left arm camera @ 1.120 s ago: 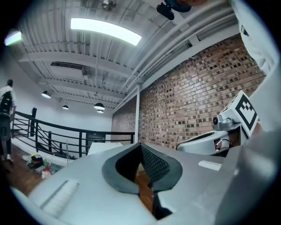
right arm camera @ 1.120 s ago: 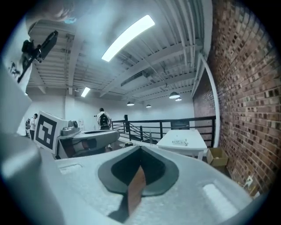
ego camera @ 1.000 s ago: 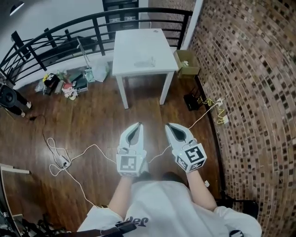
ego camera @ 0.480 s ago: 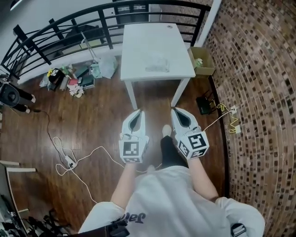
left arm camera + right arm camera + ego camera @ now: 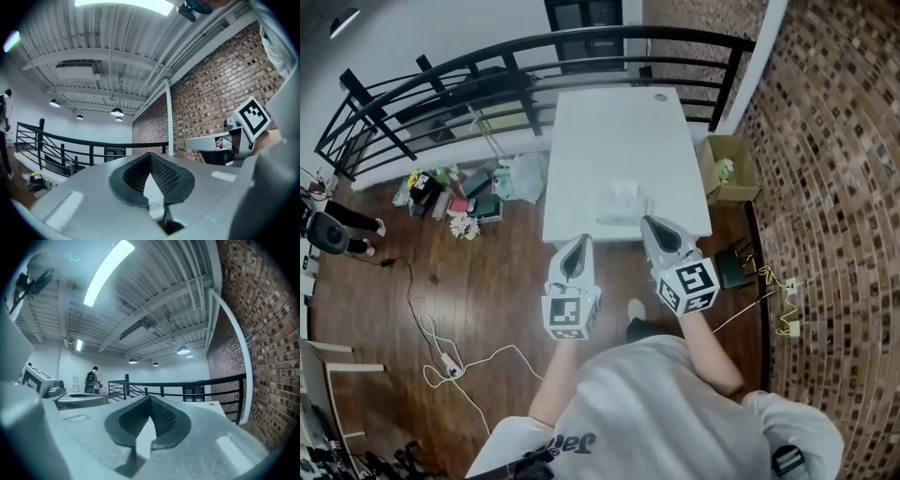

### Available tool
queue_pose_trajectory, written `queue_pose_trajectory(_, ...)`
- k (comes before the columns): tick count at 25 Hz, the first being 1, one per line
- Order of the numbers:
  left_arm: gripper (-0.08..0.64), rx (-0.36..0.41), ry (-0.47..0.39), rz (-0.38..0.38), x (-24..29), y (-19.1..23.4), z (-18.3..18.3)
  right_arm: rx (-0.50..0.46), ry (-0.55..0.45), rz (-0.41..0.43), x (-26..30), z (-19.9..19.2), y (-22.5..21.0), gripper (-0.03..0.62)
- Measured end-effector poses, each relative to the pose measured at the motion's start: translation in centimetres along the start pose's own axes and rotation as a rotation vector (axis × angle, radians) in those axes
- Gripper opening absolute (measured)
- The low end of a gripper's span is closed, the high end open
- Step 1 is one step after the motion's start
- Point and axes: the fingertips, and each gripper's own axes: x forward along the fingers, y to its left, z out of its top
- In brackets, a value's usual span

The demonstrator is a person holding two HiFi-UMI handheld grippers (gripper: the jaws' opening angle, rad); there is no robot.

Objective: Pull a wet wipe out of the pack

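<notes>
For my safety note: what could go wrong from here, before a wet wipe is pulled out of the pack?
1. The left gripper and right gripper are both shut; unless opened, they may only push the pack.
2. The pack lies loose near the white table's near edge; a pull without holding it down could drag it off.
3. A white extension cable lies on the floor beside the person, a possible trip hazard.
</notes>
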Motion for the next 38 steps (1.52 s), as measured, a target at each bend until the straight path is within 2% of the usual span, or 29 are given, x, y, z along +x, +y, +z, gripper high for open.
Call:
queue_pose_trajectory(2, 0.015, 0.003, 0.002, 0.006, 3.7, 0.5, 0.4, 0.003, 0.01, 0.036, 2.8, 0.4, -2.6, -0.011)
queue_pose_trajectory(6, 0.015, 0.0, 0.048, 0.017, 8.6, 1.8, -0.7, 0.011, 0.083, 0.101, 6.5, -1.7, -6.4, -0.009)
queue_pose_trajectory(8, 0.015, -0.007, 0.068, 0.015, 10.4, 3.1, -1.0, 0.026, 0.116, 0.108, 7.8, -2.7, -8.8, -0.009)
queue_pose_trajectory(11, 0.015, -0.007, 0.085, 0.004, 13.0, 5.1, -1.6, -0.002, 0.175, 0.108, 9.0, -4.3, -13.1, -0.009)
queue_pose_trajectory(14, 0.015, 0.007, 0.112, -0.028, 14.8, 5.7, -2.3, -0.019, 0.253, 0.091, 7.9, -6.2, -18.2, -0.009)
queue_pose_trajectory(18, 0.015, 0.015, 0.116, -0.051, 16.6, 7.1, -2.6, -0.133, 0.361, 0.097, 7.6, -5.9, -25.0, -0.009)
queue_pose_trajectory(21, 0.015, 0.01, 0.121, -0.059, 17.2, 7.8, -2.9, -0.248, 0.413, 0.142, 8.8, -3.9, -27.9, -0.009)
queue_pose_trajectory(23, 0.015, 0.008, 0.123, -0.056, 17.4, 8.2, -3.1, -0.314, 0.433, 0.212, 10.2, -2.8, -28.4, 0.004)
queue_pose_trajectory(26, 0.015, 0.0, 0.129, -0.046, 17.7, 8.8, -3.5, -0.435, 0.481, 0.355, 12.7, -2.1, -27.4, 0.068)
queue_pose_trajectory(34, 0.015, -0.009, 0.155, -0.038, 17.7, 9.4, -4.5, -0.732, 0.65, 0.808, 18.0, -4.8, -20.1, 0.272)
queue_pose_trajectory(38, 0.015, -0.007, 0.17, -0.025, 17.5, 9.8, -5.2, -0.86, 0.695, 0.965, 20.2, -7.2, -16.9, 0.29)
